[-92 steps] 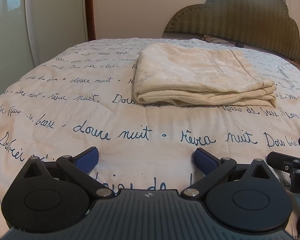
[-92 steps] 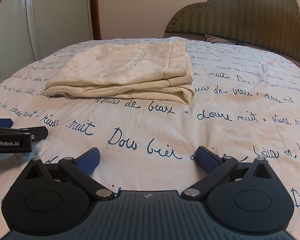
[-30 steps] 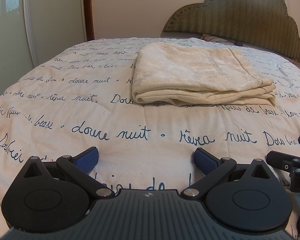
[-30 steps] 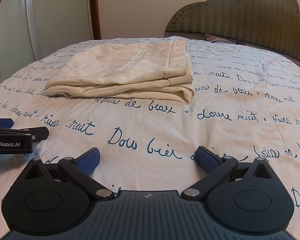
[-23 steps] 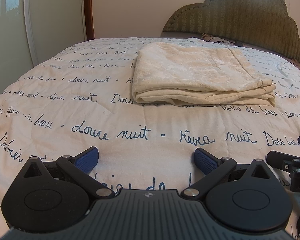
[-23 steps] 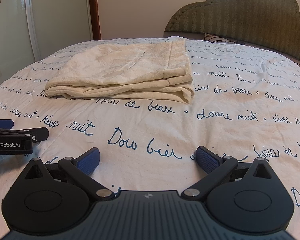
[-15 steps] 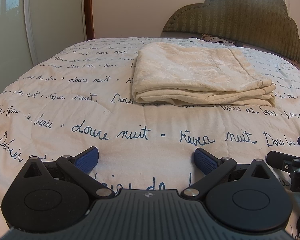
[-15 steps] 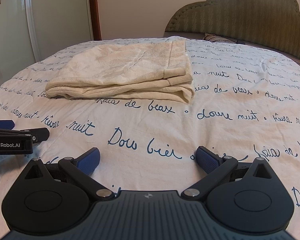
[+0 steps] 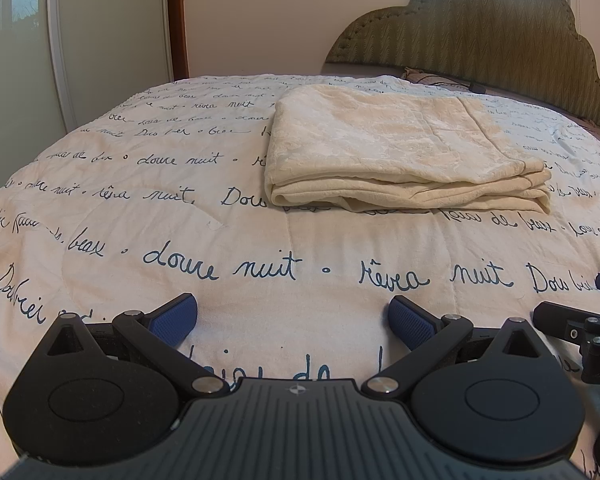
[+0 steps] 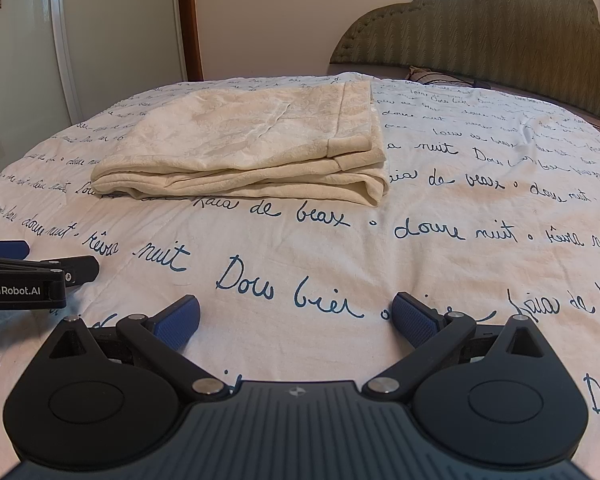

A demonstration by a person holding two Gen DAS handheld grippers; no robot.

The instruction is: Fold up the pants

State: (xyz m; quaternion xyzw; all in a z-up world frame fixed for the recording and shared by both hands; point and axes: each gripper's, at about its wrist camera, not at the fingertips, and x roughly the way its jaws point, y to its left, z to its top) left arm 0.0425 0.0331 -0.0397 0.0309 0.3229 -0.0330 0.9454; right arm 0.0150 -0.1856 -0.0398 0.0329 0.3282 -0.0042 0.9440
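Observation:
The cream pants [image 9: 396,148] lie folded into a flat rectangle on the bed, several layers thick along the near edge. From the right wrist view the same pants [image 10: 252,148] sit ahead and to the left. My left gripper [image 9: 294,318] is open low over the quilt, well short of the pants, with nothing between its blue pads. My right gripper [image 10: 296,320] is open too, resting near the quilt and empty. Each gripper shows at the edge of the other's view: the right gripper [image 9: 580,320] and the left gripper [image 10: 32,272].
A white quilt [image 9: 180,240] with blue handwritten script covers the bed. A padded olive headboard [image 9: 500,32] stands at the far right. A white wardrobe door [image 10: 20,60] and a wooden door frame [image 10: 188,20] stand at the far left.

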